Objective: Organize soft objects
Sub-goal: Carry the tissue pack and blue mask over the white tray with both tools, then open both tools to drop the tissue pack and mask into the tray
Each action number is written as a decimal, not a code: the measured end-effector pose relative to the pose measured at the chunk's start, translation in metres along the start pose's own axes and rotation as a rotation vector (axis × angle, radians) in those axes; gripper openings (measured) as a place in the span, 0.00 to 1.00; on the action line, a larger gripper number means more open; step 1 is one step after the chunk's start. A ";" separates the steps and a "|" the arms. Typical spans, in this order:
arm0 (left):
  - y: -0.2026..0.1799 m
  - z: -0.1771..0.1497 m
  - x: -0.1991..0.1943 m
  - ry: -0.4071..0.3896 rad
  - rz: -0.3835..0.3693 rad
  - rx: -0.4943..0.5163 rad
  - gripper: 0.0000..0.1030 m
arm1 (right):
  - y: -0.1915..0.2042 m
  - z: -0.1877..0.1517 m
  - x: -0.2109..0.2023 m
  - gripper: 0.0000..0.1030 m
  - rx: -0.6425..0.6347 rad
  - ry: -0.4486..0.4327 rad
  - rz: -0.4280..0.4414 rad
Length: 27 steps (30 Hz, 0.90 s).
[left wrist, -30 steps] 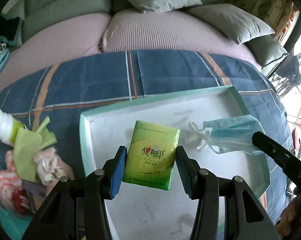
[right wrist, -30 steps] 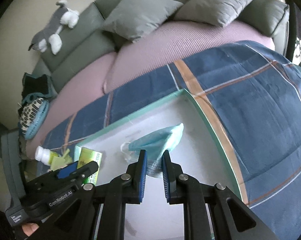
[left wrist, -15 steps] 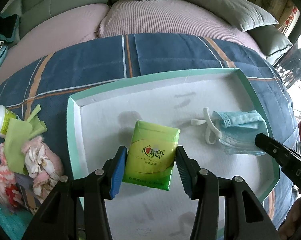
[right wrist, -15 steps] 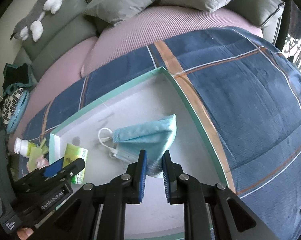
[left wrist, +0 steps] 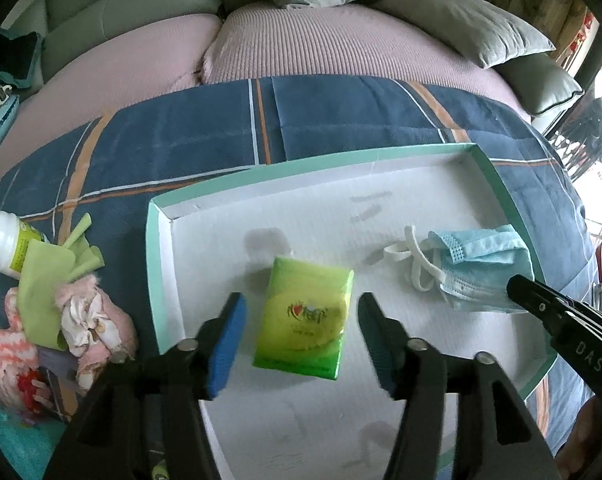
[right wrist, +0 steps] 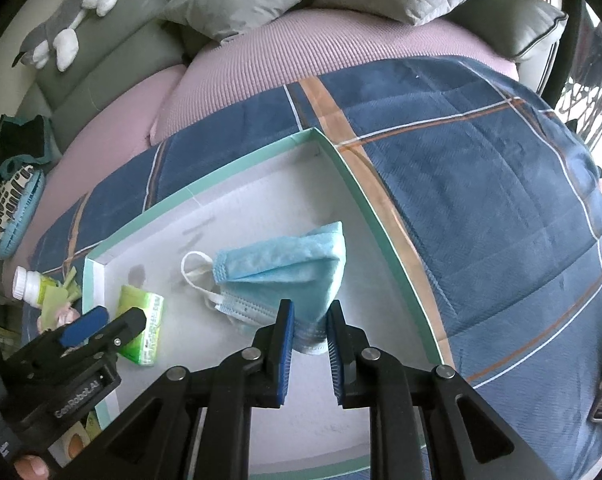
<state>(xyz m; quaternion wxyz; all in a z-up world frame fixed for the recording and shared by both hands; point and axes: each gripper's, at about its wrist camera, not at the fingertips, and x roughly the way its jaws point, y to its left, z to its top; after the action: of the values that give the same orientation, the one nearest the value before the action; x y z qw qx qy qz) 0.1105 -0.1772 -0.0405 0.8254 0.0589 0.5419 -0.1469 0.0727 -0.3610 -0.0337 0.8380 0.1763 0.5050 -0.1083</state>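
**Letting go of the tissue pack in the tray**

Releasing is what we see nearest us: our left claw (left wrist: 299,334) is opening, and its blue pads, which pinched the green tissue pack (left wrist: 304,317) a moment ago, now stand clear on either side. The pack lies flat on the white floor of the mint-rimmed tray (left wrist: 157,280), between the pads but untouched, so we judge that item delivered. Beside it, our right claw (right wrist: 309,338) is nearly pressed together, pinching the lower edge of the blue face mask (right wrist: 285,264), which rests in the tray near its right wall. Farther left, outside the tray on the plaid blanket (left wrist: 181,148), a heap of cloths (left wrist: 61,304) and a white bottle (left wrist: 3,240) wait.
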 end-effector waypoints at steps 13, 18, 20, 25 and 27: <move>0.009 0.004 -0.020 -0.058 0.023 -0.026 0.80 | 0.002 0.000 -0.010 0.24 -0.003 -0.023 -0.028; 0.017 0.005 -0.018 -0.074 0.058 -0.050 0.87 | 0.003 0.001 -0.010 0.51 -0.007 -0.030 -0.047; 0.020 0.005 -0.018 -0.080 0.066 -0.059 0.87 | 0.004 0.001 -0.011 0.53 -0.008 -0.039 -0.040; 0.029 0.005 -0.019 -0.098 0.077 -0.090 0.94 | 0.007 0.001 -0.012 0.60 -0.020 -0.044 -0.048; 0.032 0.006 -0.020 -0.105 0.078 -0.100 0.94 | 0.008 0.001 -0.011 0.62 -0.021 -0.046 -0.046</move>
<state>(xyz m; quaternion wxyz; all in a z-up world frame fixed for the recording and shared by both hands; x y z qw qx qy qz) 0.1177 -0.1447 -0.0220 0.8597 0.0312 0.5019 -0.0902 0.0712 -0.3543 -0.0222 0.8485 0.1531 0.4905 -0.1264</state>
